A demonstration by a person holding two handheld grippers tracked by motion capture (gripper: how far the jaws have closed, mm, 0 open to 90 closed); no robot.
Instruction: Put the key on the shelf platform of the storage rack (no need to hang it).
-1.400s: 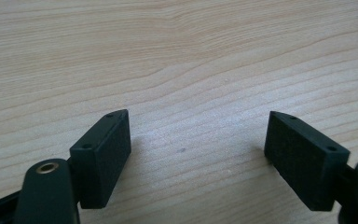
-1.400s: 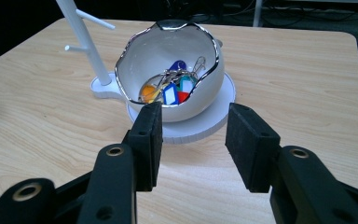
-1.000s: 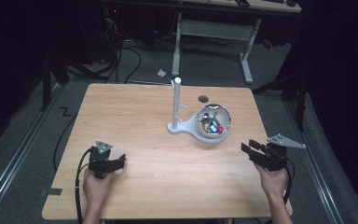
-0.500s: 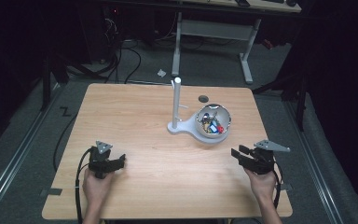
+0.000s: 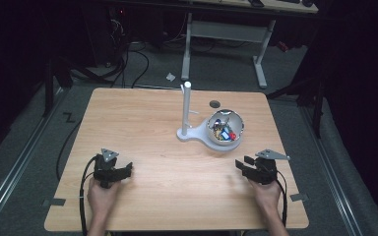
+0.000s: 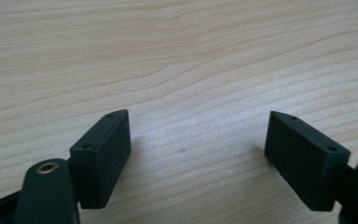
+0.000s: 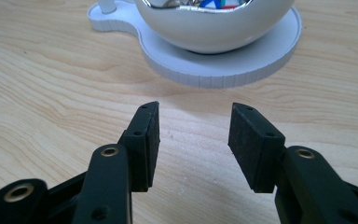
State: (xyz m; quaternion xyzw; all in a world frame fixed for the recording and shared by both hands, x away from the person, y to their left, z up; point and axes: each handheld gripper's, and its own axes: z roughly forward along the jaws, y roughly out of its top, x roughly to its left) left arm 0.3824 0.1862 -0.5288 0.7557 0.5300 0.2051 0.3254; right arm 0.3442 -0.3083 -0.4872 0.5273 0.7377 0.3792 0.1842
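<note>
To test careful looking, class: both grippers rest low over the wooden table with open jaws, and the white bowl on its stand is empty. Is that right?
Not quite. The high view shows the white bowl holding small colourful items, not empty. The left gripper and right gripper do have open jaws over the table.

My wooden table [image 5: 142, 123] is light brown with wavy lines in the wood. A white stand [image 5: 193, 134] sits on it near the far right side (it has a tall post [image 5: 186, 105]). A shiny bowl [image 5: 225, 129] of small colorful things rests on the stand.
</note>
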